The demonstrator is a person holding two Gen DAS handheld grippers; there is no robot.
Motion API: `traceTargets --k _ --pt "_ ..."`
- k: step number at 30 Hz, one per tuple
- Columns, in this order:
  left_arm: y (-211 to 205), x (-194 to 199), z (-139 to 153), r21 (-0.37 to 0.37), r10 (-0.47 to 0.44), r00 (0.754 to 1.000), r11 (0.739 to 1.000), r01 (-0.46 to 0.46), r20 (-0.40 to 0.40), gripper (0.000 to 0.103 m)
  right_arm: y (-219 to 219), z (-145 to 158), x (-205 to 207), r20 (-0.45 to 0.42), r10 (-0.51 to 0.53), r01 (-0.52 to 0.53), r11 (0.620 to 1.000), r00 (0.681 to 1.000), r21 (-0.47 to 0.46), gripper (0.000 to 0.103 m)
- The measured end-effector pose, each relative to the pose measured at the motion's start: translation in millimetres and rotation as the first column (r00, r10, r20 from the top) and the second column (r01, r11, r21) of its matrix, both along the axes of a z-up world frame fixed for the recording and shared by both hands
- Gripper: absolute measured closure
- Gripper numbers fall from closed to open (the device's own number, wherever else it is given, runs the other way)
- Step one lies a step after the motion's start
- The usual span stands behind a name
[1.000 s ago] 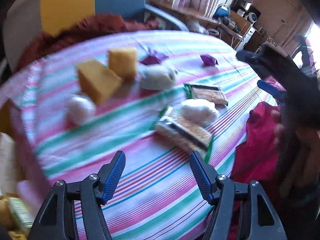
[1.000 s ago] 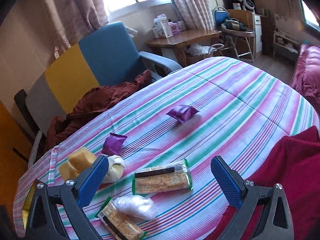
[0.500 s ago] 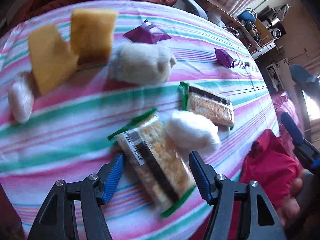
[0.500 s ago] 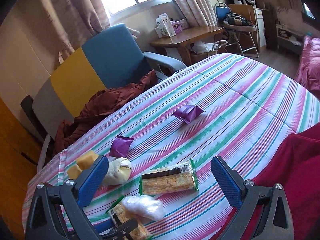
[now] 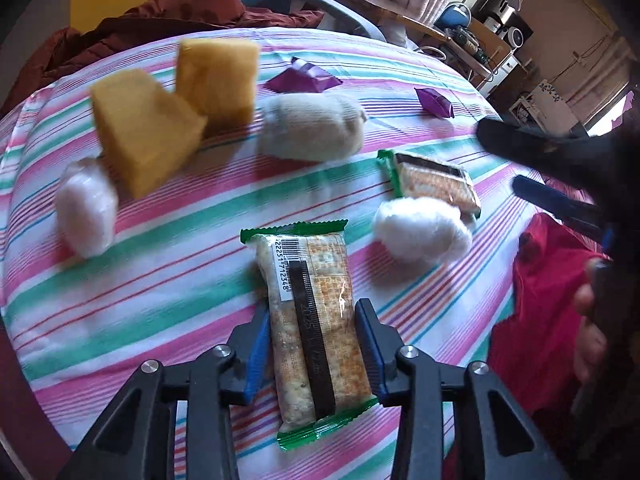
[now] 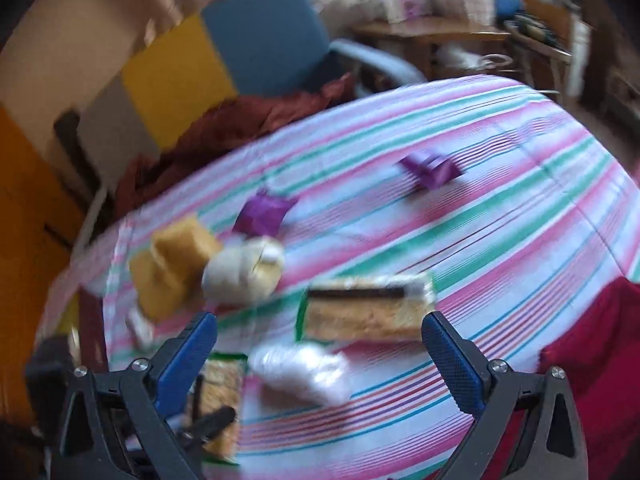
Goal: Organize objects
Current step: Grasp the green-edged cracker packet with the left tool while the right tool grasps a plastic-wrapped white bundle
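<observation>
A green-edged cracker packet (image 5: 308, 264) lies lengthwise on the striped tablecloth (image 5: 160, 280). My left gripper (image 5: 312, 316) straddles its near half; the jaws are closing and the blue pads (image 5: 258, 340) touch both long sides. A second cracker packet (image 6: 368, 308) and a white cotton ball (image 6: 300, 368) lie just ahead of my right gripper (image 6: 320, 320), which hangs open and wide above them, holding nothing. The right wrist view is blurred.
Two yellow sponges (image 5: 144, 128), a beige rolled sock (image 5: 312, 128), two purple sachets (image 5: 300, 80) and another white ball (image 5: 86, 208) lie farther back. A red cloth (image 5: 540, 300) drapes the right edge. A blue-and-yellow armchair (image 6: 260, 40) with a brown blanket stands behind.
My left gripper came down over the near cracker packet and its jaws narrowed onto it. My right gripper tilted down and drew closer to the second packet and the cotton ball.
</observation>
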State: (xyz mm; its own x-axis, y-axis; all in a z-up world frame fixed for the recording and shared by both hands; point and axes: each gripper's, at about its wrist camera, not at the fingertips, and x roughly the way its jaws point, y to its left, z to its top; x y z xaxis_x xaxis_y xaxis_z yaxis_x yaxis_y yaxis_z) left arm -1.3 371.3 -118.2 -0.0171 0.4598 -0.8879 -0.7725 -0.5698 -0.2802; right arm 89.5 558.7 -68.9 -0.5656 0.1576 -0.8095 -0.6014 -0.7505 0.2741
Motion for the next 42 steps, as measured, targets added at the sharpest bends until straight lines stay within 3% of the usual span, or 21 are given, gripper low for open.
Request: traceTargets --k 5,9,12,14,15,21,22,27,37,42 --pt "-21 1 -1 0.035 0.013 1.0 0.999 -0.013 -0.016 0.062 -14 -28 -18 0.151 0.079 -0.08 0.997 0.985 0.005 0.0" --pt "-26 0 -2 0.052 0.022 1.0 0.998 -0.021 -0.015 0.062 -14 -40 -22 0.201 0.095 -0.095 0.995 0.975 -0.005 0.003" --pt "-27 1 -3 0.062 0.019 1.0 0.998 -0.018 -0.025 0.062 -14 -49 -24 0.235 0.118 -0.112 0.993 0.965 -0.039 0.013" --pt "-29 1 -2 0.073 0.019 1.0 0.997 -0.017 -0.025 0.062 -16 -53 -27 0.255 0.129 -0.124 0.992 0.958 -0.035 0.036" --pt "-28 3 -3 0.076 0.021 1.0 0.997 -0.019 -0.024 0.063 -16 -55 -28 0.261 0.137 -0.133 0.991 0.956 -0.033 0.041" --pt "-42 5 1 0.086 0.03 0.999 0.996 -0.028 -0.031 0.066 -23 -49 -26 0.234 0.169 -0.174 0.985 0.957 0.0 0.057" --pt "-45 6 3 0.082 0.033 0.999 0.996 -0.03 -0.035 0.067 -25 -47 -26 0.223 0.18 -0.185 0.983 0.958 0.002 0.065" --pt "-63 8 12 0.078 0.053 0.996 0.996 -0.047 -0.078 0.067 -41 -36 -33 0.182 0.25 -0.26 0.965 0.951 0.038 0.065" --pt "-84 10 15 0.089 0.081 0.995 0.993 -0.076 -0.051 0.067 -41 -41 -35 0.199 0.251 -0.259 0.966 0.947 0.014 0.065" --pt "-90 13 25 0.11 0.086 0.993 0.991 -0.077 -0.078 0.067 -46 -40 -39 0.188 0.268 -0.277 0.961 0.945 0.022 0.065"
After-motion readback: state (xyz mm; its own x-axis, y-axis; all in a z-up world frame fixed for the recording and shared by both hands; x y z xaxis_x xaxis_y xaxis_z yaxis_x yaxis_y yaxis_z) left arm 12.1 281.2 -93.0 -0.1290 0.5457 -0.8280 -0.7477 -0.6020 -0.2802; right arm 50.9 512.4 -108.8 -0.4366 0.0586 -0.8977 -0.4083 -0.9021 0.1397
